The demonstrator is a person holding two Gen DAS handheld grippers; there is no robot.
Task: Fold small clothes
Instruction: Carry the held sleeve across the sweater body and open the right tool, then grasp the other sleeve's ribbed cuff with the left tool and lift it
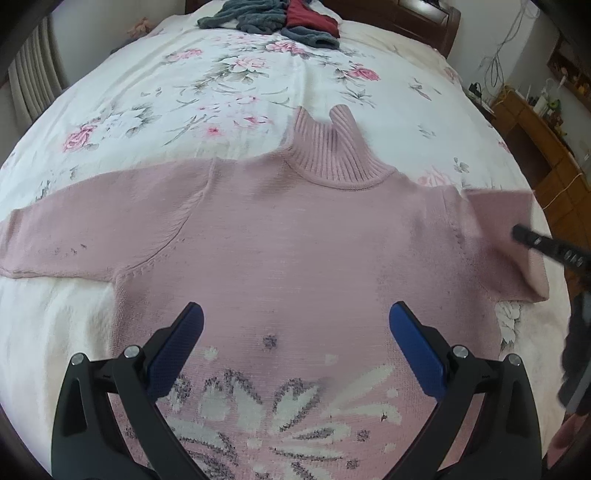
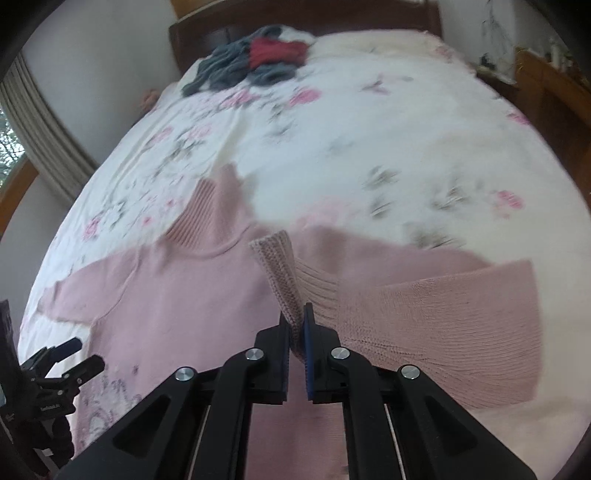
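My right gripper pinches the sweater cuff to fold the sleeve inward; left gripper spread wide, holding nothing, over the chest.

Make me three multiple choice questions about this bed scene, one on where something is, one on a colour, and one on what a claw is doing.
1. Where does the pile of clothes lie?
A. at the far end of the bed
B. on the sweater's chest
C. on the floor

2. What colour is the sweater?
A. green
B. pink
C. black

3. What is the right claw doing?
A. hanging open over the collar
B. gripping the curtain
C. pinching the cuff of a sleeve

Answers:
1. A, the grey and red pile sits by the headboard, beyond the sweater.
2. B, the knit is pink, with a pale flower pattern low on the front.
3. C, the ribbed cuff is clamped between its closed fingers, while the left claw is open.
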